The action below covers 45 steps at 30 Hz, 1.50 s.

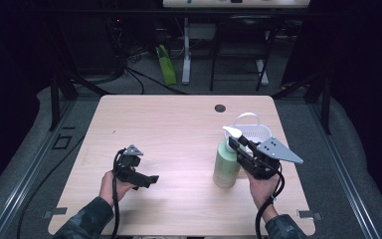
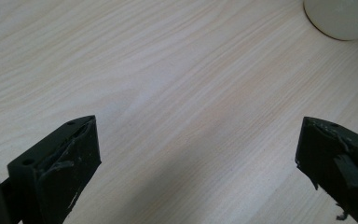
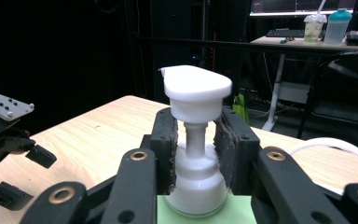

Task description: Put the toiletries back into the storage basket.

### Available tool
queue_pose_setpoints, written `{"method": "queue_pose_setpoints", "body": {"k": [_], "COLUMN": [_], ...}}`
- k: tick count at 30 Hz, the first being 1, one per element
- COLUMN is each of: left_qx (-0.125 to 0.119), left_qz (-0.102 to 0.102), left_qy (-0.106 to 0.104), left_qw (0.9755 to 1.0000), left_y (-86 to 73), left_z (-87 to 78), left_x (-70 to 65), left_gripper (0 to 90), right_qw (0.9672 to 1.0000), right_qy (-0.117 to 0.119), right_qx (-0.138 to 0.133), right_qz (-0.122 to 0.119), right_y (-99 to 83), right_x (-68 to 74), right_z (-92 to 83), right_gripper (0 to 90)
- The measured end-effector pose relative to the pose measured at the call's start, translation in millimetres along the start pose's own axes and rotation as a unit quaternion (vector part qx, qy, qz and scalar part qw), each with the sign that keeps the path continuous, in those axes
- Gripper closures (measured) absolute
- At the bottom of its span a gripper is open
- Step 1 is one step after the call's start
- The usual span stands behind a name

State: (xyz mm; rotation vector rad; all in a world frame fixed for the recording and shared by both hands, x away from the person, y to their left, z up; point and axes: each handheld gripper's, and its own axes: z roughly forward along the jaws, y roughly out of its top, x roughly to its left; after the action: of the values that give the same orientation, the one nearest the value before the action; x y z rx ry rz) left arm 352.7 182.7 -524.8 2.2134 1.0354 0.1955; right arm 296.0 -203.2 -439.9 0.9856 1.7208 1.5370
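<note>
On the right half of the pale wooden table [image 1: 169,129], toward the near edge, stands the pump bottle [image 1: 226,167]: pale green body, white collar, white dispenser head. It is upright, just in front of a small white basket [image 1: 252,130] with a hoop handle, close to it; contact between them cannot be told

Right gripper [image 1: 239,146]: comes in level from the right, jaws clamped on the white collar [image 3: 196,179] at the bottle's neck, one pad on each side. In the right gripper view the pads bear against the collar below the thin pump stem [image 3: 195,137], with the dispenser head [image 3: 195,88] standing clear above the jaw tips. Grip reads as firm on the collar, not on the stem

Left gripper [image 1: 151,180]: rests low over bare table, well apart from the bottle, jaws spread wide with nothing between them. Its own view shows wood grain and the bottle's base at the far corner

Handling judgement:
- body looks like smooth plastic, probably slippery and slightly yielding; weight depends on fill level, which cannot be read
- collar is rigid, a sound place to hold
- stem is thin and slides, so avoid pinching it
- head springs down if pressed from above
- lifted by the neck, a full bottle may swing, so keep it vertical
</note>
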Motion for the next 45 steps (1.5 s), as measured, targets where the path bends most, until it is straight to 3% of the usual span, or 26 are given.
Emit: {"method": "queue_pose_setpoints", "body": {"k": [16, 45], "left_qx": [0.000, 0.004], "left_qz": [-0.004, -0.004], "left_qy": [0.000, -0.002], "left_qw": [1.0000, 1.0000], "left_y": [-0.2, -0.9], "left_z": [0.1, 1.9], "left_x": [0.1, 0.9], "left_gripper": [0.0, 0.0], "right_qw": [0.9999, 0.9997], "right_qy": [0.013, 0.023], "right_qx": [0.009, 0.003], "right_qz": [0.006, 0.009], "right_y": [4.2, 19.4], "right_x": [1.5, -1.0], "right_z": [6.2, 17.8], "right_gripper": [70.4, 70.5]}}
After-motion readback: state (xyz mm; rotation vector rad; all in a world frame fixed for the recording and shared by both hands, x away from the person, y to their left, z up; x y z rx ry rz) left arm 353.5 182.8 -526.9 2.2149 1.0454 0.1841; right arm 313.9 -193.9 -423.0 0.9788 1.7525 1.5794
